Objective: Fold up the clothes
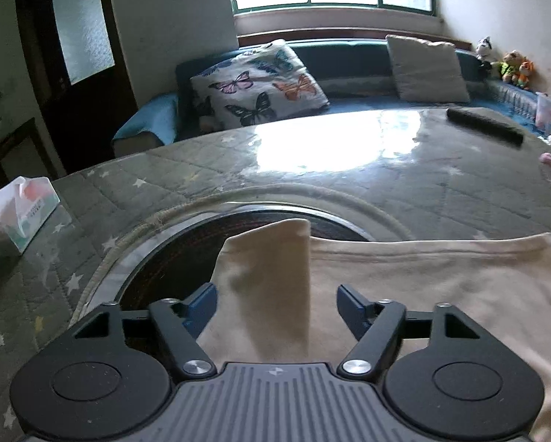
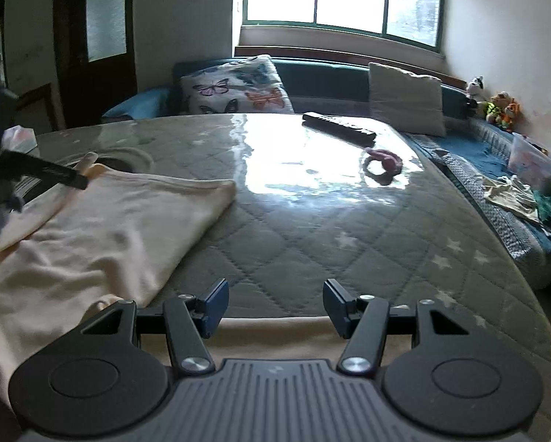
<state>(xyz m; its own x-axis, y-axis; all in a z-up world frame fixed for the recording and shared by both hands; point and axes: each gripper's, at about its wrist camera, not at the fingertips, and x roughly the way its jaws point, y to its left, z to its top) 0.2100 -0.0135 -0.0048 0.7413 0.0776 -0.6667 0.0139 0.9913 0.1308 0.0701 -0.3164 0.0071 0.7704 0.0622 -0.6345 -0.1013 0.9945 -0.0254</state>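
A cream garment (image 1: 423,294) lies flat on the grey quilted table (image 1: 165,173). One sleeve (image 1: 268,269) juts toward a round dark inset in the tabletop. My left gripper (image 1: 277,305) hovers over that sleeve, its jaws apart on either side and the pads not pressing the cloth. In the right wrist view the garment (image 2: 109,228) fills the left side, and a cream edge (image 2: 275,335) runs under my right gripper (image 2: 275,305). That gripper is open with nothing between its fingers. The left gripper's dark fingers (image 2: 69,178) show blurred at the garment's far left corner.
A black remote (image 2: 340,125) and a pink scrunchie (image 2: 382,162) lie at the far side of the table. A tissue box (image 1: 25,213) stands at the left edge. Behind is a sofa with a butterfly cushion (image 1: 257,84), and loose clothes (image 2: 515,195) lie on it at right.
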